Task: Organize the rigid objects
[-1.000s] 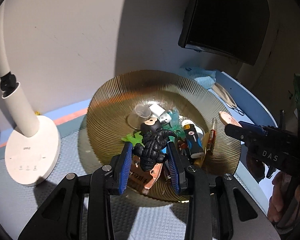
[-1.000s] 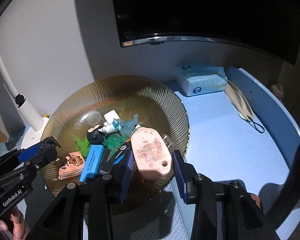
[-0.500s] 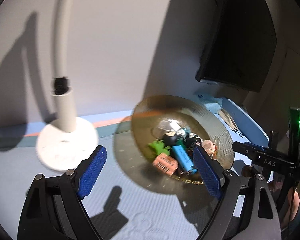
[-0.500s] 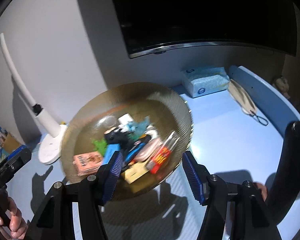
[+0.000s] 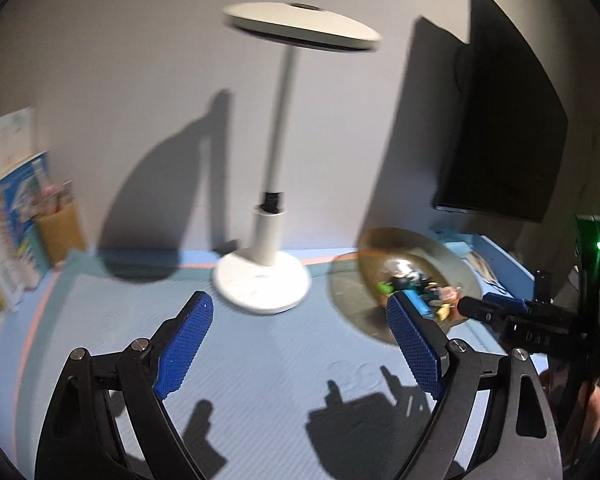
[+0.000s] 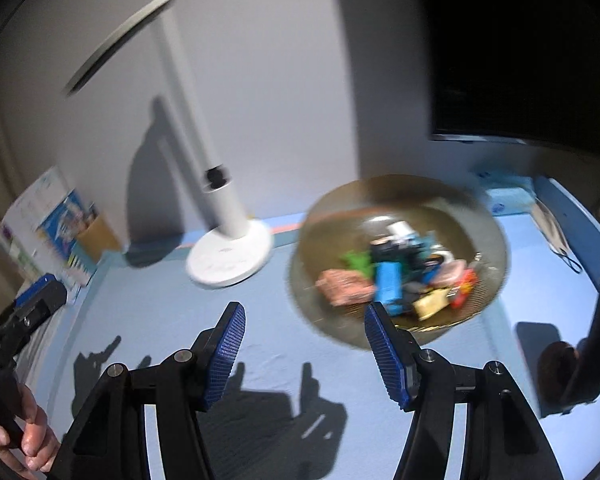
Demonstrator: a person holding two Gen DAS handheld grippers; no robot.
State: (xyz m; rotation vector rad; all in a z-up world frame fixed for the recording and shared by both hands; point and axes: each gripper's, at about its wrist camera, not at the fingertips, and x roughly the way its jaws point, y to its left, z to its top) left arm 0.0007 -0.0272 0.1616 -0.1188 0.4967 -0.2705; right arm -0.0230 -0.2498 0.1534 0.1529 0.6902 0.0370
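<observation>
Hovering over the blue desk mat (image 5: 260, 360), both grippers stand with their blue pads apart and nothing between them. The left gripper (image 5: 300, 344) has its jaws spread wide; the right gripper (image 6: 304, 352) has a narrower gap. Beyond them sits the amber ribbed glass bowl (image 6: 324, 216), holding the heap of small objects (image 6: 396, 276): a blue block, a pink packet, something green, a yellow piece, all too blurred to read any print. A white desk lamp (image 5: 268, 248) stands just left of the bowl, its base on the mat. On the left gripper's black body, seen from the right wrist, white lettering ends in "AI". A dark monitor (image 5: 500, 120) hangs at the right, and a tissue box (image 6: 504, 196) lies behind the bowl, label unreadable. Colourful printed booklets (image 6: 56, 224) lean against the wall at far left, their text illegible.
</observation>
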